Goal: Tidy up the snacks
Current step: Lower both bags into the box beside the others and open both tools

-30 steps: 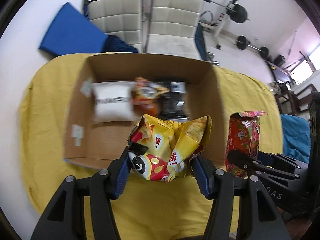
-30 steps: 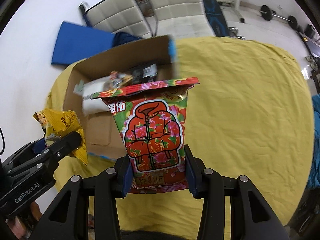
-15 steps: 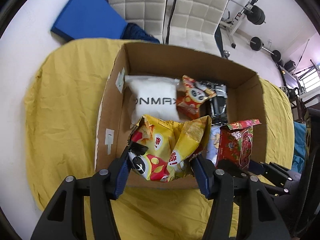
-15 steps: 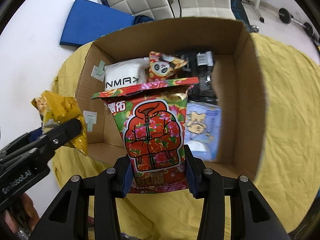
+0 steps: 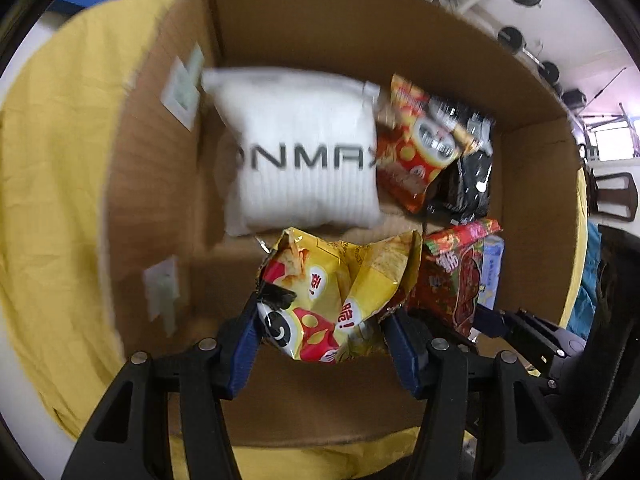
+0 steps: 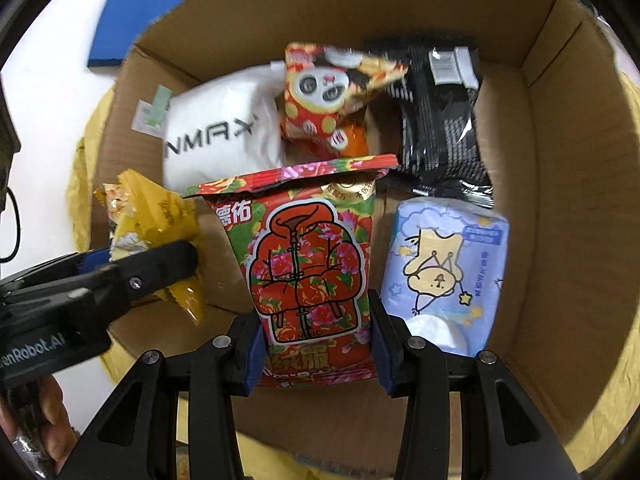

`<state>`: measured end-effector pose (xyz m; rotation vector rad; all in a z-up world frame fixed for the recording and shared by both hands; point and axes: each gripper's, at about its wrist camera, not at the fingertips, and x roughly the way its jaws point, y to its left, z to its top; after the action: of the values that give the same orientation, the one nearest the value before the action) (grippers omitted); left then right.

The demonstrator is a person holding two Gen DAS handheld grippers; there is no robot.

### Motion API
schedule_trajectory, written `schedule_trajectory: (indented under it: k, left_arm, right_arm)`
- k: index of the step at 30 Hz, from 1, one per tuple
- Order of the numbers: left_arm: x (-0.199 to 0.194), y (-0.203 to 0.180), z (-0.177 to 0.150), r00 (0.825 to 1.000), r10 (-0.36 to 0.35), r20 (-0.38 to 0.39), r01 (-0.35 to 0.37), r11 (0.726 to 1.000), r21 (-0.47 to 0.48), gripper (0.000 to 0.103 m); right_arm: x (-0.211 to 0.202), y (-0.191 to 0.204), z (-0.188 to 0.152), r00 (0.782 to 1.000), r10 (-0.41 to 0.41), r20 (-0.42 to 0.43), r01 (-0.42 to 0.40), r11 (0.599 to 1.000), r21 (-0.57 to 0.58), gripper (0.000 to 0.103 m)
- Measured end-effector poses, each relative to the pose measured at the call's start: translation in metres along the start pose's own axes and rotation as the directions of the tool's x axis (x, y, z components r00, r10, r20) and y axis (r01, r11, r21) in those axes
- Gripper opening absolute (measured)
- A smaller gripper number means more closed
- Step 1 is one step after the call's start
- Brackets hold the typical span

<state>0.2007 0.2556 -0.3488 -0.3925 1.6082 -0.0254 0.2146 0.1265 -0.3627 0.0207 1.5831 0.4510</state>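
Both tools stayed clamped over the cardboard box point(image 6: 560, 160): my left tool point(image 5: 324, 330) on the yellow chip bag point(image 5: 340, 292), right tool point(image 6: 316, 350) on the red floral pack point(image 6: 308, 264).

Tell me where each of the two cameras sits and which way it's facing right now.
Left wrist: rides the left gripper, looking steeply down into the cardboard box; its fingers clamp a yellow chip bag; the right gripper shows at right.
Right wrist: rides the right gripper, also looking down into the box; its fingers clamp a red floral packet; the left gripper and a hand show at left.
Shared: the box, both held bags, the white pack, the panda bag.
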Motion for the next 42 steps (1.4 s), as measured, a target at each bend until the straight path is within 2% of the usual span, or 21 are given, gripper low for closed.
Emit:
schedule_trajectory:
  k: [6, 14, 22, 26, 27, 29, 30, 38, 42]
  left_arm:
    - [0.028, -0.002, 0.001, 0.997, 0.015, -0.079, -0.014, 1.000, 0.015, 0.057]
    - [0.037, 0.005, 0.004, 0.993, 0.052, -0.107, -0.053, 0.999, -0.002, 0.058]
    - [0.031, 0.010, 0.003, 0.991, 0.087, -0.100, -0.087, 0.996, -0.003, 0.058]
    - [0.027, 0.007, 0.001, 0.991, 0.086, -0.102, -0.086, 0.996, 0.007, 0.058]
    - [0.025, 0.005, 0.001, 0.992, 0.089, -0.093, -0.088, 0.996, 0.010, 0.058]
    - [0.017, 0.003, -0.002, 0.992, 0.107, -0.060, -0.107, 0.994, 0.015, 0.058]
    - [0.013, 0.002, -0.003, 0.993, 0.115, -0.040, -0.114, 0.993, 0.018, 0.058]
    - [-0.015, -0.013, -0.020, 0.985, 0.150, 0.081, -0.152, 0.988, 0.019, 0.059]
    - [-0.029, -0.020, -0.025, 0.977, 0.148, 0.157, -0.149, 0.989, -0.002, 0.079]
  right_arm:
    - [0.025, -0.002, 0.007, 0.998, -0.005, -0.056, 0.005, 1.000, 0.011, 0.046]
    - [0.045, -0.001, 0.016, 0.996, -0.010, -0.084, 0.012, 1.000, 0.021, 0.048]
    - [0.054, -0.011, 0.013, 0.995, -0.015, -0.096, 0.018, 0.999, 0.029, 0.048]
    - [0.051, -0.015, 0.012, 0.995, -0.019, -0.097, 0.021, 1.000, 0.022, 0.055]
    - [0.049, -0.015, 0.011, 0.995, -0.016, -0.097, 0.018, 1.000, 0.022, 0.057]
    - [0.041, -0.013, 0.013, 0.995, -0.020, -0.094, 0.022, 1.000, 0.017, 0.069]
    - [0.036, -0.011, 0.011, 0.996, -0.030, -0.088, 0.031, 0.999, 0.008, 0.071]
    - [0.006, -0.021, 0.007, 0.990, -0.137, -0.040, 0.136, 0.990, -0.022, 0.073]
    - [-0.008, -0.030, 0.004, 0.984, -0.176, -0.013, 0.176, 0.984, -0.019, 0.074]
